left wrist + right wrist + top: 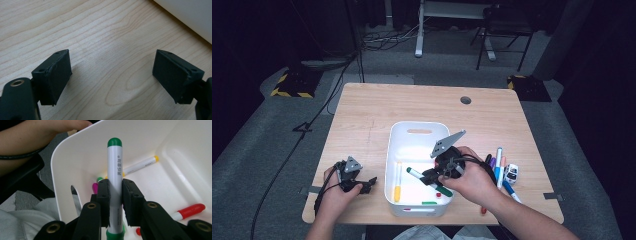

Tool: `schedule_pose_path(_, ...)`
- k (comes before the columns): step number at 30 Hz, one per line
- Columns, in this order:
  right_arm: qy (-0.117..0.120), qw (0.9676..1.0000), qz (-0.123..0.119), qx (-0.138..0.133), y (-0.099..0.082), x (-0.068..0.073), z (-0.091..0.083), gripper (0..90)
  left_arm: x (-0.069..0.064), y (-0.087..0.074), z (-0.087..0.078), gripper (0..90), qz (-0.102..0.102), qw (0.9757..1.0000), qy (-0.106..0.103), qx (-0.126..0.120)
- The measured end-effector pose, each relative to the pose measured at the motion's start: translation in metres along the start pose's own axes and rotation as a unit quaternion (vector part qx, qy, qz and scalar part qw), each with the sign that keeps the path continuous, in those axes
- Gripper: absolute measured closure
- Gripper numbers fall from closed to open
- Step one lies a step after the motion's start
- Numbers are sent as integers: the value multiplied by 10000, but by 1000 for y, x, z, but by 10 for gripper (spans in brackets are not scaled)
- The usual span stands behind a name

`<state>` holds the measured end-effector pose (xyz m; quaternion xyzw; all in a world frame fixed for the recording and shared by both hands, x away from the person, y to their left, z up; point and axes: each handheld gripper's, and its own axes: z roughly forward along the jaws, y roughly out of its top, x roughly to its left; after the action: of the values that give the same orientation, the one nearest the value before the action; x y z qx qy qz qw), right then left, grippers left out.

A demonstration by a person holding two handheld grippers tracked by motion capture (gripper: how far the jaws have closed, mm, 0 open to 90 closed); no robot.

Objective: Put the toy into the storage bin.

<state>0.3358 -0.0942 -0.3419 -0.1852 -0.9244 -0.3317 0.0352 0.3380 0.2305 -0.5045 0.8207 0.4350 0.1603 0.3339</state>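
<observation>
High view: the right tool (435, 178) hangs over the white bin (398, 131) in the middle of the wooden tabletop (362, 110), its jaws clamped on a green-capped marker (422, 178) that lies slanted above the bin's floor. In the right gripper view the two black pads press on either side of the marker's white barrel (115, 170), which stands straight up between them with its green cap at the top, in front of the bin's inner wall. Inside the bin lie a yellow-tipped marker (140, 165), a red-capped one (191, 210) and a magenta tip (95, 187) just beside the handle slot. The left tool (364, 185) rests low over the tabletop to the left of the bin, apart from it. In the left gripper view its jaws stand parted with nothing but bare wood between them, and the bin's white wall (190, 17) crosses the upper right corner. More markers (498, 165) and a small toy car (511, 173) lie on the tabletop to the right of the bin.
</observation>
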Motion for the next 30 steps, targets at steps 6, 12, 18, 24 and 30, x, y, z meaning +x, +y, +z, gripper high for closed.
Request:
schedule_pose_path(6, 11, 9998, -116, 151, -3, -1, 11, 770, 0, 0, 0, 160, 5, 10000, 3, -4)
schedule_pose_path(12, 65, 9994, -176, 304, -6, -4, 24, 770, 0, 0, 0, 159, 3, 10000, 6, -5)
schedule_pose_path(18, 70, 9988, -197, 447, -8, -6, 34, 770, 0, 0, 0, 159, 4, 10000, 4, -3)
schedule_pose_path(24, 81, 9980, -213, 588, -8, -4, 41, 769, 0, 0, 0, 160, 2, 10000, 4, -1)
schedule_pose_path(30, 180, 9963, -192, 823, -9, -5, 50, 755, 0, 0, 0, 160, 2, 10000, 8, -4)
